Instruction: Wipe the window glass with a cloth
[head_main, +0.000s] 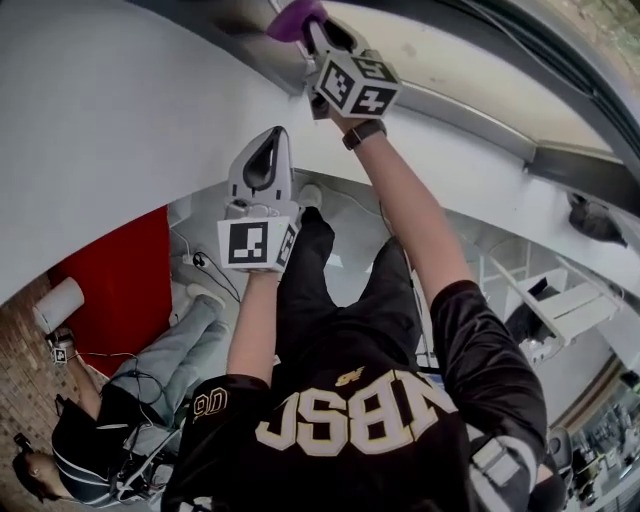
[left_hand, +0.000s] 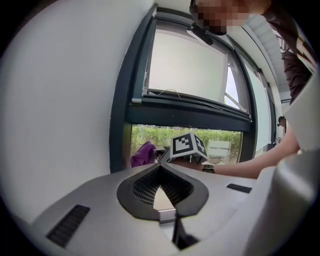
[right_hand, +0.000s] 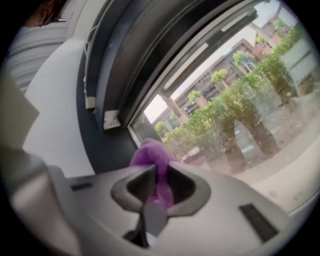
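Note:
My right gripper (head_main: 312, 30) is raised to the window and shut on a purple cloth (head_main: 293, 17). In the right gripper view the cloth (right_hand: 152, 155) bulges out past the jaws, against the lower corner of the window glass (right_hand: 240, 115) beside the dark frame (right_hand: 107, 145). My left gripper (head_main: 272, 140) hangs lower, in front of the white wall, shut and empty. The left gripper view looks over its closed jaws (left_hand: 161, 170) at the right gripper (left_hand: 159, 155), the cloth (left_hand: 142, 154) and the glass (left_hand: 225, 137).
A white wall (head_main: 120, 120) runs left of the window. Below, another person (head_main: 110, 420) sits on the floor by a red panel (head_main: 125, 290) and a white roll (head_main: 55, 305). White shelving (head_main: 560, 300) stands at the right.

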